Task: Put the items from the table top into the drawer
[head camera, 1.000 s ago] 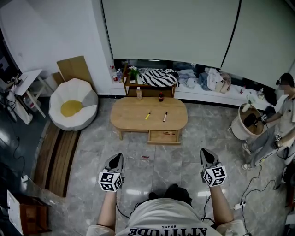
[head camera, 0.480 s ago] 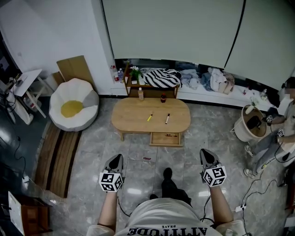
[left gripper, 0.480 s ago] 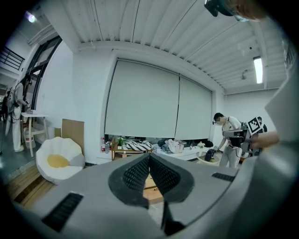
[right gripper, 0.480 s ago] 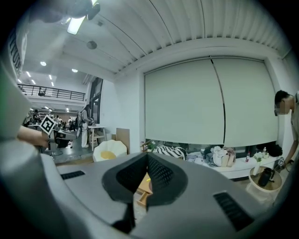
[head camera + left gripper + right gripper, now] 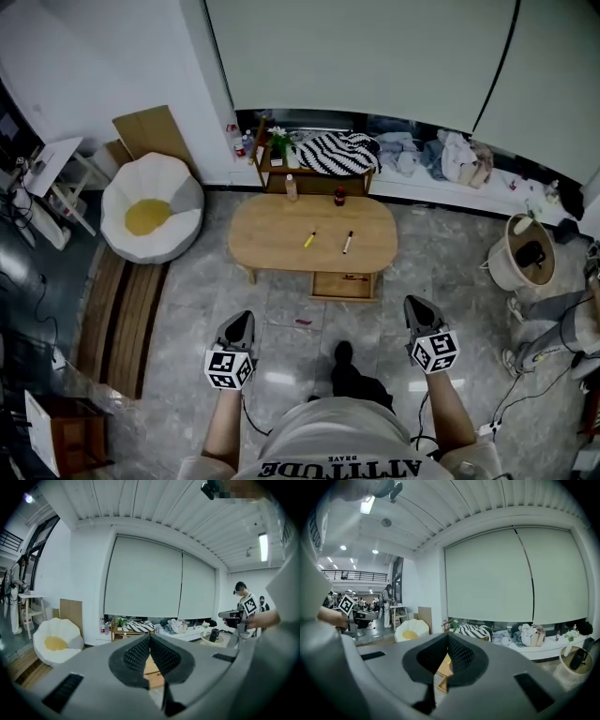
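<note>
Stepped closer to low oval wooden table (image 5: 272,246) since a second ago, with dark shoe (image 5: 343,354) now out front and only bystander's grey-trousered legs (image 5: 553,328) left showing at right edge. Holding left gripper (image 5: 238,319) and right gripper (image 5: 415,303) side by side over grey marble floor (image 5: 187,300), well short of table and aimed at it. Clenched tip to tip on left gripper (image 5: 150,638), nothing between jaws. Same on right gripper (image 5: 448,637): pads pressed together, empty. Lying on table top: yellow marker pen (image 5: 309,240), left of black marker pen (image 5: 348,242), near each other, apart, both angled. Standing at far edge of table: small clear bottle (image 5: 292,187) and dark jar (image 5: 339,197). Pulled out from near side of table, right of centre: open wooden drawer (image 5: 343,287), with thin dark item (image 5: 354,277) inside by its far end. Off to far left, white petal-shaped beanbag with yellow centre (image 5: 150,208). Off to right, beige bucket (image 5: 521,266).
</note>
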